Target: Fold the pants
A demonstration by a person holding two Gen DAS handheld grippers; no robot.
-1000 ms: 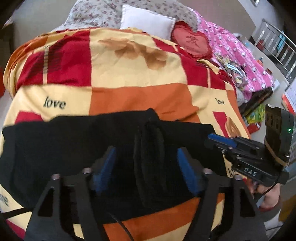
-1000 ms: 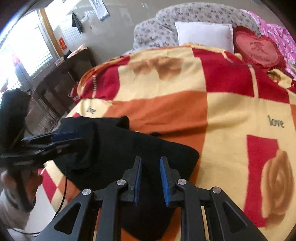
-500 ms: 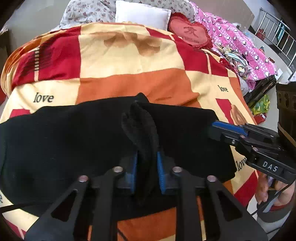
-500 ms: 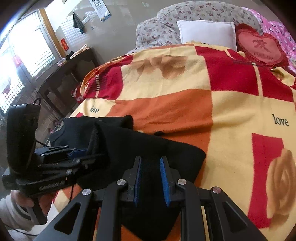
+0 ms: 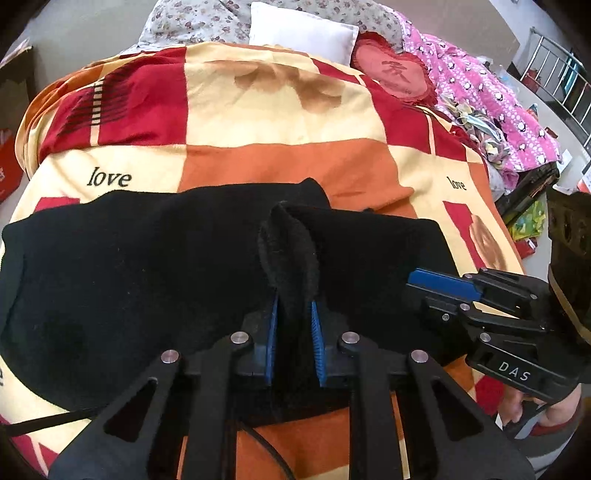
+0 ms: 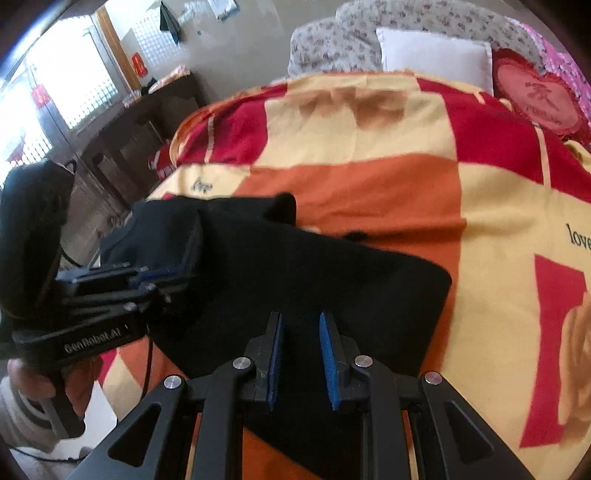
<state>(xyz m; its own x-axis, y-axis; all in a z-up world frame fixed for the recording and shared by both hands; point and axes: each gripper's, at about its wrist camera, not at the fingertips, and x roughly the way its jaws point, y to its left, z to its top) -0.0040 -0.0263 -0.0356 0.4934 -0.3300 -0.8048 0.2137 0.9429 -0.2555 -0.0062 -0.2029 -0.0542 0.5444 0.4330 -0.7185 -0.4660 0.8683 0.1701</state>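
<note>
Black pants [image 5: 122, 266] lie across the near part of a checked bed blanket [image 5: 280, 162]. My left gripper [image 5: 294, 321] is shut on a raised fold of the pants near their middle. The fold stands up between its blue pads. My right gripper [image 6: 301, 334] sits low over the pants' right end [image 6: 332, 280]; its jaws stand a little apart with black cloth between them, and whether they pinch it is unclear. The right gripper also shows in the left wrist view [image 5: 439, 282], and the left gripper in the right wrist view [image 6: 155, 277].
The red, orange and cream blanket covers the bed. A white pillow [image 5: 303, 31] and a red heart cushion [image 5: 395, 75] lie at the head. Pink bedding [image 5: 491, 99] lies to the right. Dark furniture [image 6: 122, 140] stands left of the bed.
My left gripper closed on a fold of the pants and has lifted it a little. My right gripper's jaws have parted slightly.
</note>
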